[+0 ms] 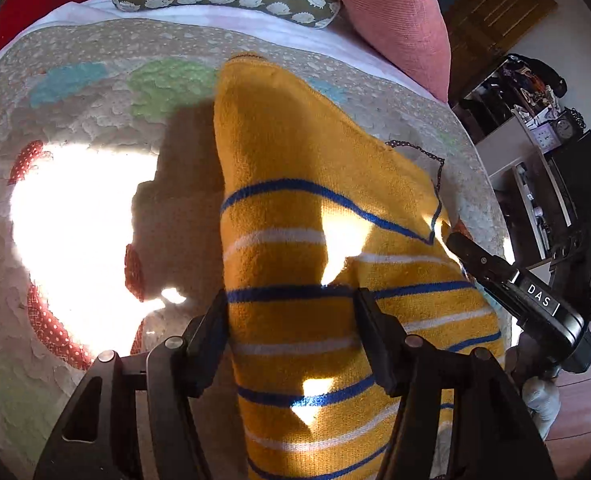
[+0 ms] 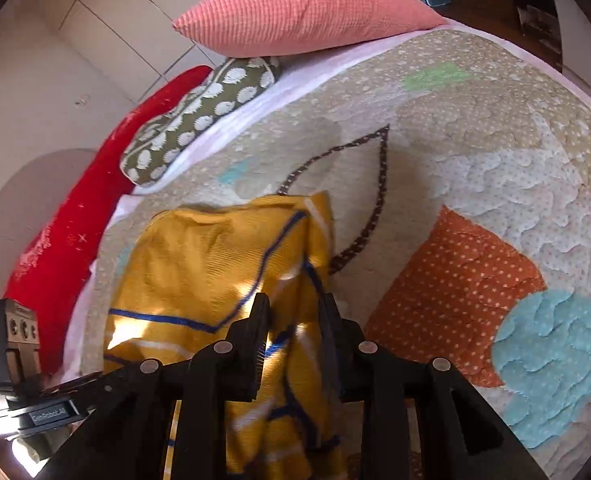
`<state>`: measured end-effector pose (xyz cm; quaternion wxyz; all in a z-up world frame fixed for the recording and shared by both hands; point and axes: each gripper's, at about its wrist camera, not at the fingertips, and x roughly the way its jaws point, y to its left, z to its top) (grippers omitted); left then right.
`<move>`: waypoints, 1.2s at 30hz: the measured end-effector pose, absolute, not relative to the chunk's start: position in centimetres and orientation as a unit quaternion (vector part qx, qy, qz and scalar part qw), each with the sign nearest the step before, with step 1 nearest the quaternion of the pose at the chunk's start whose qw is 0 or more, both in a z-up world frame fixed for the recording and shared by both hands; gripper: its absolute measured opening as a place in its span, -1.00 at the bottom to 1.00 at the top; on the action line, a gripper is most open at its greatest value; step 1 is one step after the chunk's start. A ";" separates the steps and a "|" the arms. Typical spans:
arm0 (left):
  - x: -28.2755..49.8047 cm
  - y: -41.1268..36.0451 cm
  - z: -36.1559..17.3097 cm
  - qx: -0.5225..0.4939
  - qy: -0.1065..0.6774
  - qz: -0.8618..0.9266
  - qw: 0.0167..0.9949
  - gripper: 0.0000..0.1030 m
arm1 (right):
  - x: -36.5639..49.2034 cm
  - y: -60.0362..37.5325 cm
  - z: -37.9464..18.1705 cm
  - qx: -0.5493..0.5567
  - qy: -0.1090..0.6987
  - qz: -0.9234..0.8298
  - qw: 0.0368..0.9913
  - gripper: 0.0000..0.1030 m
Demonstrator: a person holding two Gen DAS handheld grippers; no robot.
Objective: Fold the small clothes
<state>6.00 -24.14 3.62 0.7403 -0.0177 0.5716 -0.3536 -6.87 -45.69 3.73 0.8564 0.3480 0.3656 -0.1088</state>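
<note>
Currently both tongs have fabric between the fingers. Left gripper (image 1: 291, 308): jaws spread fairly wide, a thick band of the mustard-yellow knitted garment with blue and white stripes (image 1: 295, 152) runs between them; can't tell whether the pads actually press it. Right gripper (image 2: 294, 312): jaws close together, pinching a bunched fold of the same garment (image 2: 199, 264).

Garment position: near end lifted at the tongs, far end draped down onto the beige quilted bedspread with coloured patches (image 2: 475, 128), roughly mid-bed. Plain yellow part lies farthest from the grippers, striped part nearest. Strong sun patch on the quilt left of the garment in the left wrist view.

Right gripper's body, labelled "DAS", shows at the right edge of the left wrist view, tip touching the garment's edge (image 1: 461, 242).

At the bed's head: pink ribbed cushion (image 2: 307, 12), olive bolster pillow with white hedgehog print (image 2: 199, 116) touching it, red blanket (image 2: 67, 240) alongside. Dark shelving unit with clocks (image 1: 543, 132) beyond the bed.
</note>
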 end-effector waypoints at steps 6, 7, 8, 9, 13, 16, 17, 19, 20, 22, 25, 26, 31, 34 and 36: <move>2.4 -20.3 5.4 -0.015 0.526 -0.360 0.770 0.16 | -10.1 -42.6 9.7 0.334 0.296 -0.047 0.893 -0.44; 1.7 -19.4 5.7 -0.017 0.519 -0.358 0.776 0.16 | -10.3 -41.9 10.0 0.344 0.296 -0.023 0.891 -0.44; 1.0 -18.8 6.0 -0.019 0.514 -0.354 0.781 0.16 | -10.2 -41.2 9.9 0.358 0.300 0.004 0.884 -0.44; 0.5 -17.9 6.2 -0.020 0.511 -0.350 0.785 0.16 | -9.9 -40.5 9.4 0.371 0.307 0.026 0.876 -0.44; -1.8 -14.4 6.4 -0.004 0.487 -0.317 0.814 0.16 | -8.5 -38.3 5.4 0.357 0.357 -0.001 0.863 -0.44; -4.2 -11.9 6.9 0.047 0.438 -0.258 0.860 0.16 | -9.8 -38.1 2.9 0.323 0.374 -0.045 0.868 -0.50; -5.0 -11.6 7.0 0.067 0.417 -0.238 0.875 0.16 | -10.7 -37.8 3.2 0.317 0.365 -0.050 0.874 -0.50; -6.7 -10.6 7.2 0.087 0.381 -0.209 0.896 0.29 | -13.1 -36.3 4.3 0.291 0.355 -0.069 0.886 -0.46; -7.3 -10.1 7.2 0.084 0.373 -0.199 0.903 0.39 | -14.6 -35.3 4.7 0.279 0.346 -0.073 0.893 -0.43; -8.5 -9.0 7.0 0.058 0.372 -0.189 0.907 0.45 | -17.7 -33.4 5.2 0.259 0.332 -0.086 0.903 -0.36; -9.6 -8.4 6.8 0.041 0.383 -0.184 0.904 0.47 | -21.7 -31.5 5.2 0.244 0.313 -0.115 0.911 -0.23; -10.1 -8.5 6.9 0.047 0.382 -0.186 0.904 0.47 | -22.9 -31.1 5.0 0.248 0.308 -0.126 0.910 -0.21; -12.2 -8.7 8.4 0.060 0.365 -0.190 0.909 0.47 | -26.7 -31.2 4.8 0.262 0.300 -0.160 0.903 -0.21; -12.3 -8.0 9.3 0.045 0.363 -0.182 0.913 0.47 | -26.8 -31.2 6.2 0.259 0.294 -0.150 0.908 -0.21; -12.0 -7.2 9.6 0.030 0.366 -0.177 0.913 0.47 | -26.0 -30.7 7.8 0.254 0.287 -0.124 0.915 -0.21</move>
